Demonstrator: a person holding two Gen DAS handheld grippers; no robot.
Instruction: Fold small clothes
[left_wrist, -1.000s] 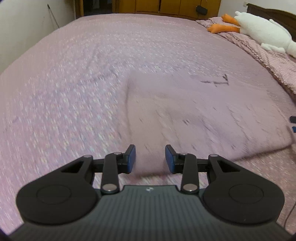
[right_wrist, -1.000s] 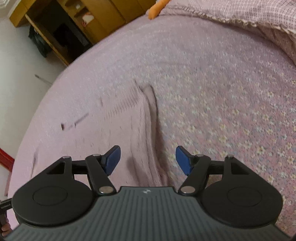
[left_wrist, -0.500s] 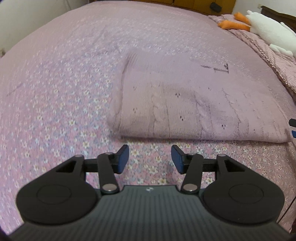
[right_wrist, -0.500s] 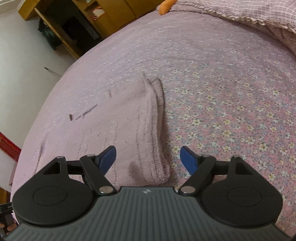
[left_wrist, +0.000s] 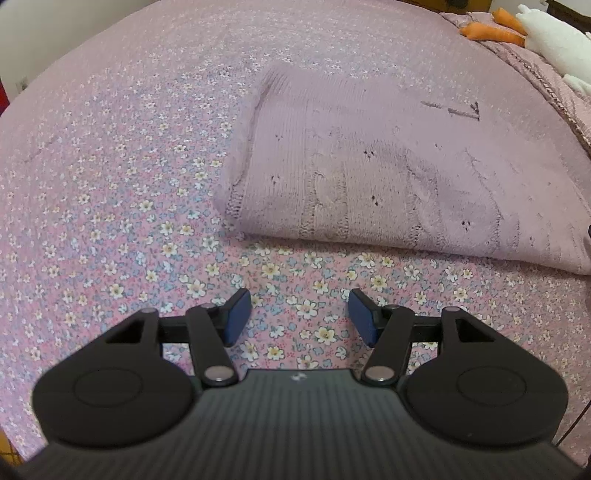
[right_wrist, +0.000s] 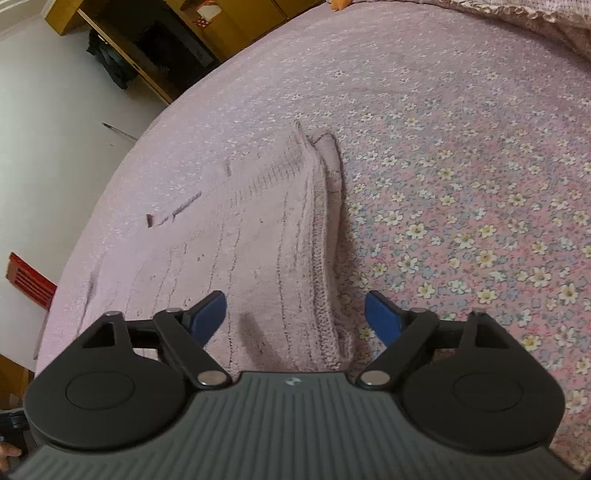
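Note:
A mauve knitted garment (left_wrist: 388, 173) lies folded flat on the floral pink bedspread (left_wrist: 110, 206), its folded edge facing me in the left wrist view. My left gripper (left_wrist: 299, 317) is open and empty, hovering above bare bedspread just short of that edge. In the right wrist view the garment (right_wrist: 258, 240) shows its stacked right edge. My right gripper (right_wrist: 295, 317) is open and empty, straddling that edge above its near corner.
A white plush toy with orange feet (left_wrist: 535, 29) lies on a checked quilt (left_wrist: 546, 81) at the far right. Wooden furniture (right_wrist: 177, 40) and white floor (right_wrist: 55, 129) lie beyond the bed's far edge.
Both grippers have drawn back from the garment toward me. The left one, over the cloth before, now hangs over bare bedspread and has opened wider.

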